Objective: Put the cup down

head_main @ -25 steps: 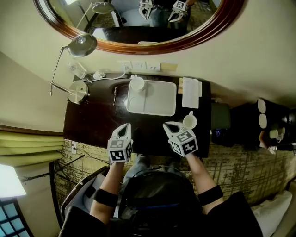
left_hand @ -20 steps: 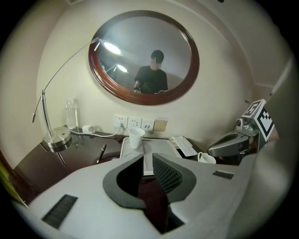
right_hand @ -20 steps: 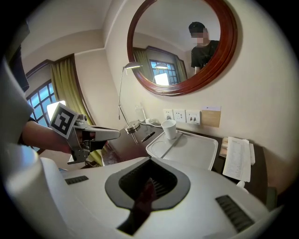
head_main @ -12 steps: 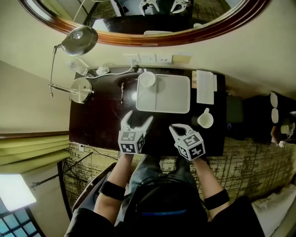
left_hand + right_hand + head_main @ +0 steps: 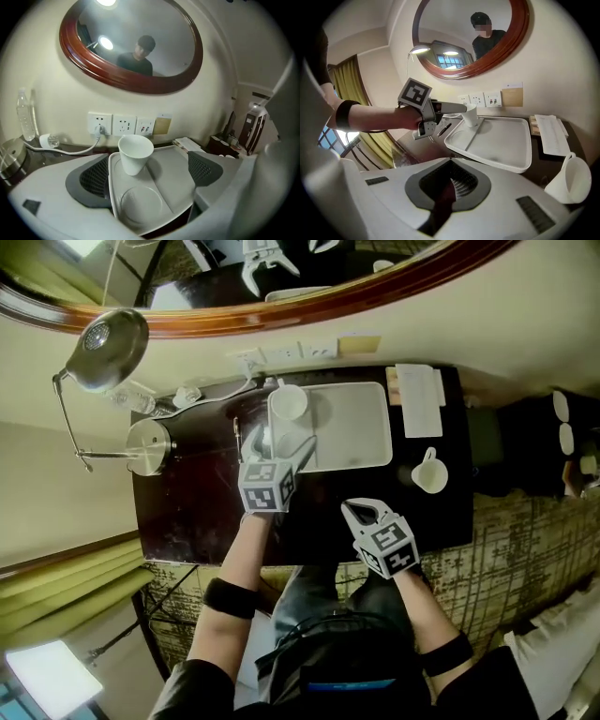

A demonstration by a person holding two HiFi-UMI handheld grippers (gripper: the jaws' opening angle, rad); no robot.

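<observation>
Your left gripper (image 5: 150, 171) has just been opening its fingers, with the tray (image 5: 174, 180) between them and nothing gripped. Your right gripper (image 5: 450, 168) has its fingers together, empty. Its view, unlike the left's, shows the cup (image 5: 570, 180) standing on the worktop (image 5: 415, 148).

Desk (image 5: 187, 507): dark wood, glossy, reflective. Tray (image 5: 361, 423): white plastic, matt, smooth. Cup (image 5: 430, 474), right: white, glazed, looks ceramic. Tumbler (image 5: 288, 402) on tray: white, smooth; paper or plastic undetermined. Mirror frame (image 5: 216, 329): reddish wood, polished. Lamp (image 5: 112, 338), far left: chromed metal, shiny. Curtain (image 5: 66, 568), near left: yellow-green cloth. Bottle (image 5: 26, 115): clear plastic.
</observation>
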